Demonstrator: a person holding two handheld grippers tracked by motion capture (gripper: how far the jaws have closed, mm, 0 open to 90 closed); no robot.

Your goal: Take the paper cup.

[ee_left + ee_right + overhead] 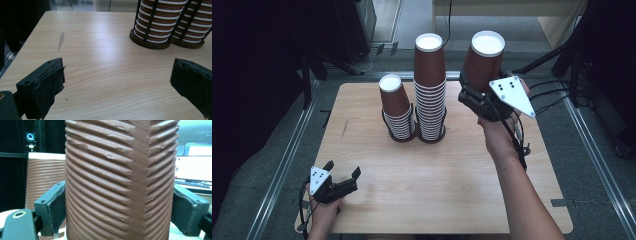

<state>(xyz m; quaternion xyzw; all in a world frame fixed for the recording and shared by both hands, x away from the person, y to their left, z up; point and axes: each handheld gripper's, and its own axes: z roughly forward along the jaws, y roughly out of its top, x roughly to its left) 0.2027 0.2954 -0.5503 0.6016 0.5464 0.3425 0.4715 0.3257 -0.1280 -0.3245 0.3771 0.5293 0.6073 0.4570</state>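
The brown ribbed paper cup (482, 59) is held upside down, its white base disc facing up and its mouth facing down. Its long axis stands close to vertical, leaning slightly away from the person in the high view. It hangs in the air above the far right part of the table, to the right of the stacks and apart from them. In the right gripper view the ribbed wall of the cup (120, 180) stands between the two black jaws, with both pads pressed against its sides.

The right gripper (477, 97) is clamped on the lower part of this cup, with its grey three-cornered plate uppermost.

Count of cups in hand: one. Count of stacks: two, side by side at the far centre of the table, each of inverted cups of the same kind seated in a dark round wire holder. The tall stack (430, 87) stands on the right; the short stack (396, 107) stands on the left, touching or just beside it. The number of cups in each stack cannot be told.

The left gripper (343, 177) lies low at the near left corner of the light wooden table (437, 180), jaws wide apart with nothing between them, as the left gripper view (117, 82) confirms. It is well apart from both stacks.
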